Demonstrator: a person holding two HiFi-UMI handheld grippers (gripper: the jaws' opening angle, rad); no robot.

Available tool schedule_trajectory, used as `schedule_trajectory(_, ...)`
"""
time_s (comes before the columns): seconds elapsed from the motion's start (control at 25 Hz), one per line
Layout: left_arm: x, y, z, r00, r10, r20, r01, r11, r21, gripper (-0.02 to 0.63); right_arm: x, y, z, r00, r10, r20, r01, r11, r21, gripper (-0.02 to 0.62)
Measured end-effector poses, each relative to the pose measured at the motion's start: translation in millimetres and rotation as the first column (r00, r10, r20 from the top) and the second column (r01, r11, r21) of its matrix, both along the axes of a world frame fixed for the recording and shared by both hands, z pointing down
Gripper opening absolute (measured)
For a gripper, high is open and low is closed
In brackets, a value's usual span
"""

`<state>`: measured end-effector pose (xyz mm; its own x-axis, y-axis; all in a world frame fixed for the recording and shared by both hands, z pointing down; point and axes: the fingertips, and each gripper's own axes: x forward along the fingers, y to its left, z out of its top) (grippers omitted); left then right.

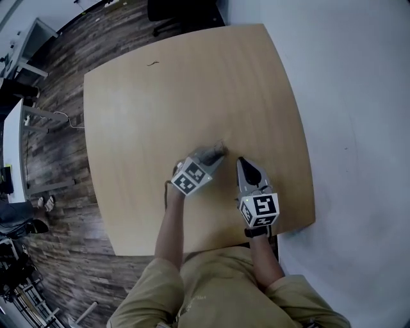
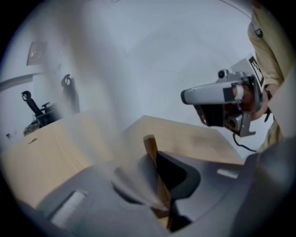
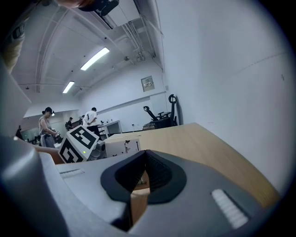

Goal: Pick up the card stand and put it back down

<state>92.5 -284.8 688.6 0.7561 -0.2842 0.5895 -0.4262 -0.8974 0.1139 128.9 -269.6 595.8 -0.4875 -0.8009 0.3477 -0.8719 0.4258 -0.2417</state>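
The card stand [image 2: 150, 144] is a thin wooden piece standing upright between the pads of my left gripper [image 2: 153, 155], which is shut on it. The left gripper view is smeared by motion. In the head view my left gripper [image 1: 218, 152] points up and right over the middle of the wooden table [image 1: 192, 83], and the card stand [image 1: 222, 148] shows only as a small dark bit at its tips. My right gripper [image 1: 241, 161] sits just to the right, jaws shut on nothing. In the right gripper view the right gripper [image 3: 145, 155] points across the table, past the left gripper's marker cube [image 3: 76, 141].
The table's right edge [image 1: 306, 160] borders grey floor [image 1: 359, 128]. Dark wood flooring [image 1: 51, 160] lies to the left, with a white desk [image 1: 13, 147]. A dark chair [image 1: 182, 13] stands beyond the far edge. People [image 3: 46, 127] stand far off.
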Motion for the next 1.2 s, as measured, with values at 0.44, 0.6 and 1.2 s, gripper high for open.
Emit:
schedule_trajectory(0.44, -41, 47, -96, 0.955, -0.279, -0.099, 0.279, 0.960, -0.018, 0.040, -25, 53, -84, 1.000, -0.019, 0.011, 0.017, 0.990, 0.137, 0.006)
schedule_trajectory(0.6, -68, 64, -128, 0.933, -0.347, -0.096, 0.351, 0.936, 0.030, 0.040, -35, 70, -106, 1.000, -0.023, 0.020, 0.019, 0.984, 0.180, 0.006)
schedule_trajectory(1.2, -137, 148, -255, 0.841, -0.511, -0.178, 0.541, 0.793, 0.280, 0.040, -59, 131, -180, 0.999, -0.047, -0.003, 0.046, 0.954, 0.296, 0.006)
